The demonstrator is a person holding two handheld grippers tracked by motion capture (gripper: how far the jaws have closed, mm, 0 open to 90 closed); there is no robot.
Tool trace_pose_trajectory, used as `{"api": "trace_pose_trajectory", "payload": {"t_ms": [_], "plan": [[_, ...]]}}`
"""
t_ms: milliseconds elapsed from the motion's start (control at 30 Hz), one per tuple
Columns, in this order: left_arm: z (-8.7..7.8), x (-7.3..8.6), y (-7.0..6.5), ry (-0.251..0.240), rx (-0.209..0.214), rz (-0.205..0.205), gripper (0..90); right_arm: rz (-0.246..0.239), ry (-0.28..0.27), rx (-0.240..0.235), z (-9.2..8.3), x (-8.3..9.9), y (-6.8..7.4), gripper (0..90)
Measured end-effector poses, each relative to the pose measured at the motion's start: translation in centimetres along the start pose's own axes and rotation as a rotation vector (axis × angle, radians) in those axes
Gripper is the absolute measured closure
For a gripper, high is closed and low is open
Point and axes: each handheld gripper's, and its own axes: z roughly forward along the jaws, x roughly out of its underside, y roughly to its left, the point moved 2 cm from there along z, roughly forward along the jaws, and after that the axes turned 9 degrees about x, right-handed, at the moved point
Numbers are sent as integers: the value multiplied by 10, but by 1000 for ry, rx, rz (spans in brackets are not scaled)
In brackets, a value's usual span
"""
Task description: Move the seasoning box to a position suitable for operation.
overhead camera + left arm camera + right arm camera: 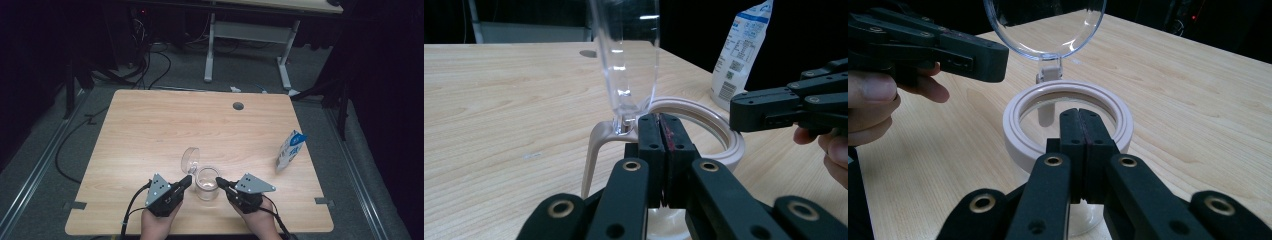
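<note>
A clear glass jar (206, 183) with a pale pink rim stands near the front edge of the wooden bench (150, 130), its clear hinged lid (190, 159) flipped up and standing upright behind it. The left hand-held gripper (186, 181) sits just beside the jar on its left, jaws pressed together with nothing between them. The right hand-held gripper (220, 181) sits just beside it on the right, jaws likewise closed and empty. A white and blue packet (289, 151) stands well apart, near the bench's right edge.
</note>
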Motion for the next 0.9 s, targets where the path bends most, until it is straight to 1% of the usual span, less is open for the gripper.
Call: {"api": "trace_pose_trajectory", "payload": {"t_ms": [167,200,233,300,367,400,433,467,567,600,633,667,700,733,767,800,867,900], "plan": [[-3,2,2,23,-2,13,853,1,0,1,-1,0,0,838],[-7,1,4,31,-11,35,848,7,1,7,-1,0,-2,828],[-7,1,4,31,-11,35,844,7,1,7,-1,0,-2,828],[-13,-3,13,44,-34,48,822,30,-4,23,-4,0,-9,809],[-19,-7,22,49,-55,56,794,41,-5,39,-7,1,-15,798],[-19,-7,22,49,-55,56,780,41,-5,39,-7,1,-15,798],[-22,-9,28,52,-70,62,780,46,-5,51,-8,1,-17,791],[-25,-10,33,56,-83,72,767,48,-5,66,-10,2,-21,784],[-35,-12,49,84,-125,108,718,66,2,89,-12,5,-29,764],[-41,-13,58,87,-149,126,683,57,14,116,-13,8,-34,754],[-44,-13,63,89,-162,134,666,52,18,128,-13,9,-35,750],[-44,-13,63,89,-162,134,647,52,18,128,-13,9,-35,750],[-48,-12,68,82,-182,141,647,51,23,139,-13,10,-37,744],[-52,-10,74,83,-200,135,633,74,31,148,-14,14,-43,735],[-52,-10,74,83,-200,135,630,74,31,148,-14,14,-43,735],[-52,-7,76,96,-207,125,620,87,36,164,-16,18,-48,723],[-51,-7,75,90,-199,126,609,92,38,170,-17,19,-50,718],[-50,-6,72,93,-189,137,605,103,43,193,-20,22,-56,704]]}}
